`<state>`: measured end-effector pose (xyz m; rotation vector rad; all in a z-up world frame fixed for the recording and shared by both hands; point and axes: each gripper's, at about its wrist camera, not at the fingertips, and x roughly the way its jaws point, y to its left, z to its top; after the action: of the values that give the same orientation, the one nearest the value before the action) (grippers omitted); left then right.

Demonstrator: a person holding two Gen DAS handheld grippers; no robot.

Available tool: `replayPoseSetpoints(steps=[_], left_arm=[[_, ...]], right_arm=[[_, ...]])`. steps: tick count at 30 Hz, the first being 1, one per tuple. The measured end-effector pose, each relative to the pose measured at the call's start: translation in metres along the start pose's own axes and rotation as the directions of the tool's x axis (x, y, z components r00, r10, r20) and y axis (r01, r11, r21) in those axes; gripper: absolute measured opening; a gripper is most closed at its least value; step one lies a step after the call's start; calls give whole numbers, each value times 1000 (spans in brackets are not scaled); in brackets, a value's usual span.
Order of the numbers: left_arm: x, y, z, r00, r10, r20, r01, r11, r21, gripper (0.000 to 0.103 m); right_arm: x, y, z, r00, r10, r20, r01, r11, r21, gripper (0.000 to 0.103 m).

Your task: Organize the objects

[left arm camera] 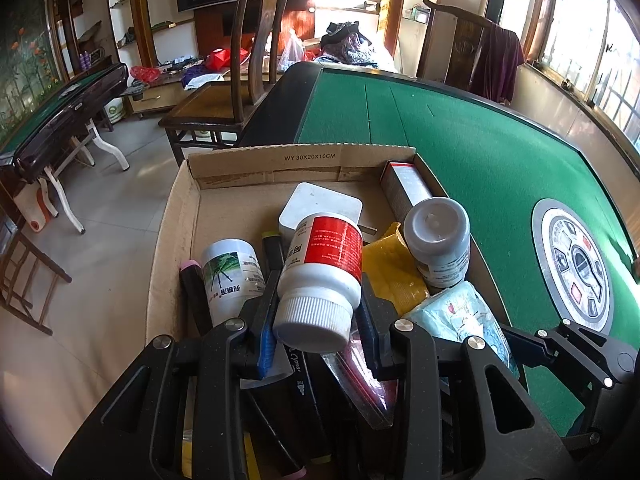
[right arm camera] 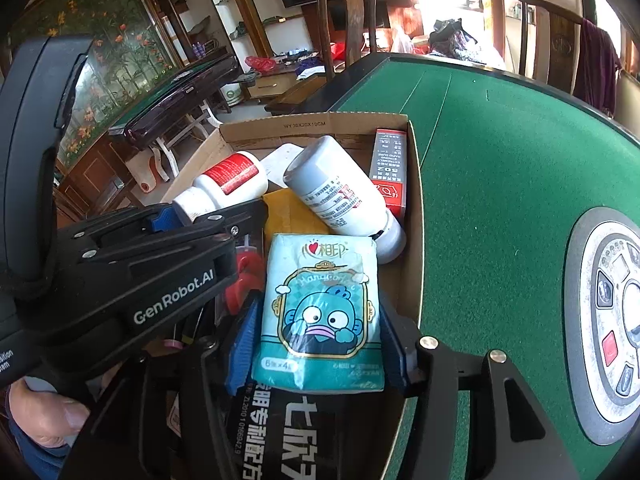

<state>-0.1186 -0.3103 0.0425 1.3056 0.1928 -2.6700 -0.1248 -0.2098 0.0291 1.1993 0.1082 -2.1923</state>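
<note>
- Left hand-held gripper [left arm camera: 318,312]: jaws clamped on red-label bottle [left arm camera: 320,276], cap toward camera, held tilted above box [left arm camera: 176,216].
- Right hand-held gripper [right arm camera: 320,344]: jaws parted, tissue pack [right arm camera: 320,312] between them; can't tell if pads touch it, looks loose.
- Box sits at worktop [left arm camera: 480,152] edge, w/ grey-cap bottle [left arm camera: 438,240], green-label bottle [left arm camera: 232,276], carton [left arm camera: 406,186] at far wall, yellow packet [left arm camera: 394,276].
- Grey-cap bottle lies against carton in right view.
- Person's thumb [right arm camera: 48,416] low left.
</note>
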Motion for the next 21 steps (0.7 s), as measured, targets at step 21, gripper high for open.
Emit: replayPoseSetpoints(steps=[21], left_arm=[[-74,1,-7,953,154,260,-142,988,-65,64]], right_arm=[[-80,22,-23,963,-92,255,117,989,-85,81]])
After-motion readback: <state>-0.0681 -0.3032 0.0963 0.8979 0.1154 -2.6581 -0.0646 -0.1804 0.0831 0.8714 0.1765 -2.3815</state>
